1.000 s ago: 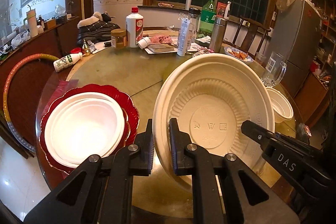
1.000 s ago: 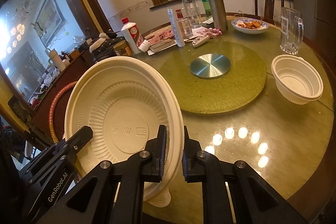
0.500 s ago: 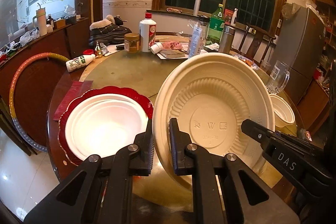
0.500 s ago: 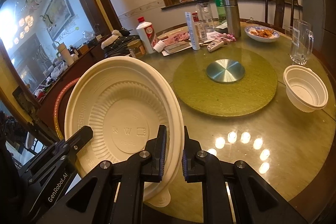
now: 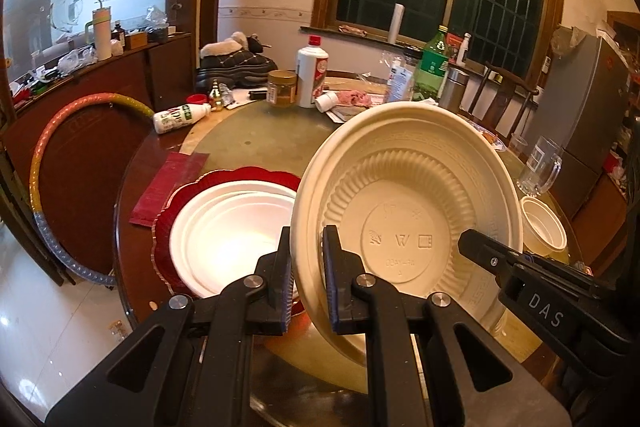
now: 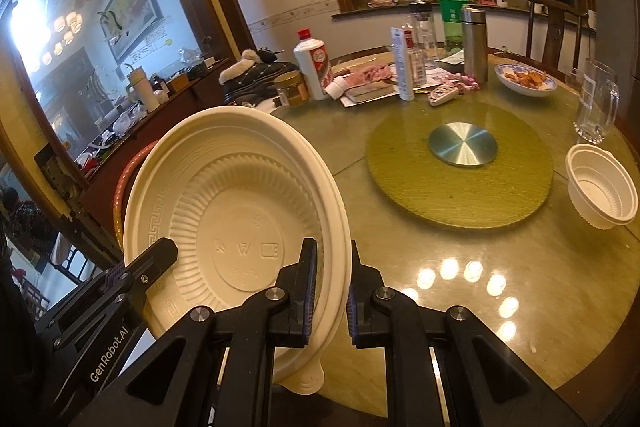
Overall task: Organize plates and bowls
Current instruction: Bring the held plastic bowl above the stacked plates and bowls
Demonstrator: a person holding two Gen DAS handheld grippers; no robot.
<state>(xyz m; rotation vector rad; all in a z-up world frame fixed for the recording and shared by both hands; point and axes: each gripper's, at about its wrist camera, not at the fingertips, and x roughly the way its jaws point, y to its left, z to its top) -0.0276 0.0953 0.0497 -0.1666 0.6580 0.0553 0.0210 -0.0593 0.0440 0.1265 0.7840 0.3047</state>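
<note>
Two handheld grippers carry a cream plate (image 5: pixel 404 211) above a round dining table (image 6: pixel 460 267), the left gripper (image 5: pixel 306 275) clamped on its left rim and the right gripper (image 6: pixel 330 291) clamped on the opposite rim. Just left of the left gripper, a stack of white plates (image 5: pixel 228 227) sits on a red scalloped plate (image 5: pixel 256 175). Keeping both grips level should let the plate settle squarely on that stack. Bottles, jars and a glass mug (image 6: pixel 596 103) crowd the far side of the table; dark windows lie beyond.
</note>
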